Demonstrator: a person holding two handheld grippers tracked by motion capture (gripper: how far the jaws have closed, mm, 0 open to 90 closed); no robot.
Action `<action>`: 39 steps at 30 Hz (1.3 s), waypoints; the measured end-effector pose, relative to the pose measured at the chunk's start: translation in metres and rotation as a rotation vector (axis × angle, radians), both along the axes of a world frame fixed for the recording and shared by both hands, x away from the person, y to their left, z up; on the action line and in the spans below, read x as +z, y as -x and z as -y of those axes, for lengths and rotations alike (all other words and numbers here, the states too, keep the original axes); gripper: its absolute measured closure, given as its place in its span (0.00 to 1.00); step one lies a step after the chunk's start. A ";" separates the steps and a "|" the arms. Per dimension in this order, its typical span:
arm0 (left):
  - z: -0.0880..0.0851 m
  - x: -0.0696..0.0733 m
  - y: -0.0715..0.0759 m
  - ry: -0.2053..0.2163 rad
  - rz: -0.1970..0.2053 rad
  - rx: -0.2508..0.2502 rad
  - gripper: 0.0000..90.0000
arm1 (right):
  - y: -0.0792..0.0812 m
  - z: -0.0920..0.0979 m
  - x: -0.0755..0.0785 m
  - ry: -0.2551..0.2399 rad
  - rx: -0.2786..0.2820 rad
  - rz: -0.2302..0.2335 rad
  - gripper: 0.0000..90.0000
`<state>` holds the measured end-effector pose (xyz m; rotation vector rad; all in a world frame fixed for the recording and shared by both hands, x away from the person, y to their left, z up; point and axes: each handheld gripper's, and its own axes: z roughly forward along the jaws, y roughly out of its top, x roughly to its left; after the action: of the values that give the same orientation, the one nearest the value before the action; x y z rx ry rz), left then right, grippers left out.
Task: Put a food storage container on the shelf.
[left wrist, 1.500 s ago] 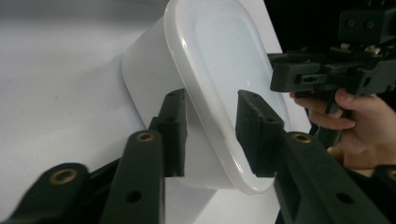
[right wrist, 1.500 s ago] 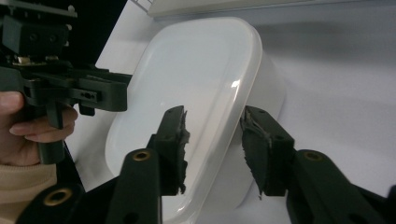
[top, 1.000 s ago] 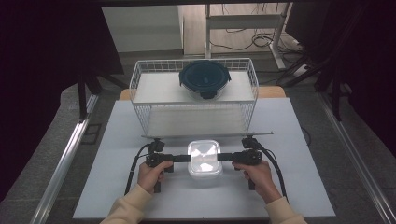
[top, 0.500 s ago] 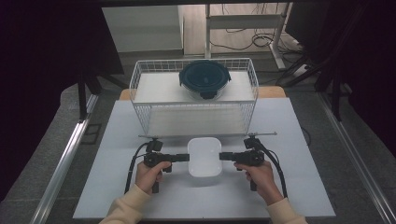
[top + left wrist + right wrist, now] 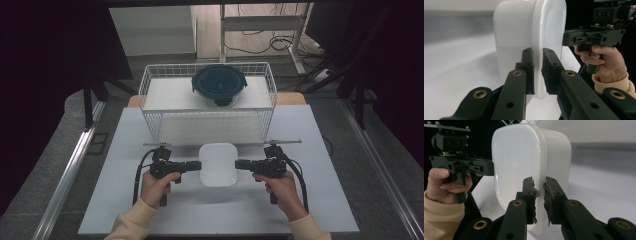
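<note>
Looking down from the high view, the white container (image 5: 218, 164) sits between the two grippers, on the near side of the wire basket (image 5: 150, 85) and well apart from it, over the white table (image 5: 320, 200). Its long axis runs away from the person, toward the basket. The left gripper (image 5: 196, 165) meets its left rim and the right gripper (image 5: 239, 164) its right rim, so the container lies straight ahead of each, caught from opposite sides. Both hands are equally near. Inside the basket, at its far side, rests a dark round lidded bowl (image 5: 219, 85).

In the left gripper view, the jaws stand nearly closed, one on either side of the container's (image 5: 524, 32) thin rim, pinching that edge. Because the camera is rolled, the container appears on edge with its long axis pointing up the frame. The right gripper's body (image 5: 594, 37) shows beyond the container.

In the right gripper view, the jaws are likewise drawn almost together on the opposite rim of the container (image 5: 524, 165), their pads looking worn. The left gripper's body (image 5: 461, 165) shows past the container. Judging from this, any move toward the basket would need both hands to travel together along the container's long axis.
</note>
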<state>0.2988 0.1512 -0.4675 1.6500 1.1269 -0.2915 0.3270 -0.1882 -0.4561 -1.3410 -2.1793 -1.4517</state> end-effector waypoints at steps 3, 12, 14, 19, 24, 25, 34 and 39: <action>-0.001 0.007 0.003 0.001 0.025 0.000 0.90 | 0.004 0.000 0.009 -0.006 0.006 0.034 0.88; -0.003 0.028 0.013 -0.006 0.094 0.009 0.89 | 0.016 -0.002 0.034 -0.011 0.023 0.118 0.88; -0.003 0.031 0.014 -0.004 0.101 0.010 0.89 | 0.017 -0.002 0.038 -0.011 0.027 0.129 0.88; -0.004 0.039 0.014 -0.006 0.119 0.011 0.89 | 0.018 -0.003 0.047 -0.012 0.034 0.152 0.88; -0.008 0.048 0.013 0.006 0.138 0.020 0.89 | 0.016 -0.006 0.058 -0.017 0.042 0.173 0.89; -0.009 0.051 0.013 0.007 0.141 0.022 0.89 | 0.016 -0.007 0.061 -0.015 0.044 0.177 0.89; -0.014 0.081 0.010 0.013 0.196 0.023 0.89 | 0.012 -0.012 0.093 -0.013 0.057 0.239 0.89; -0.017 0.099 0.004 0.024 0.218 0.014 0.89 | 0.010 -0.013 0.111 -0.025 0.054 0.265 0.89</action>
<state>0.2947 0.1684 -0.3682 1.6096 0.9668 -0.1126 0.3165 -0.1749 -0.3448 -1.1277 -2.3254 -1.7152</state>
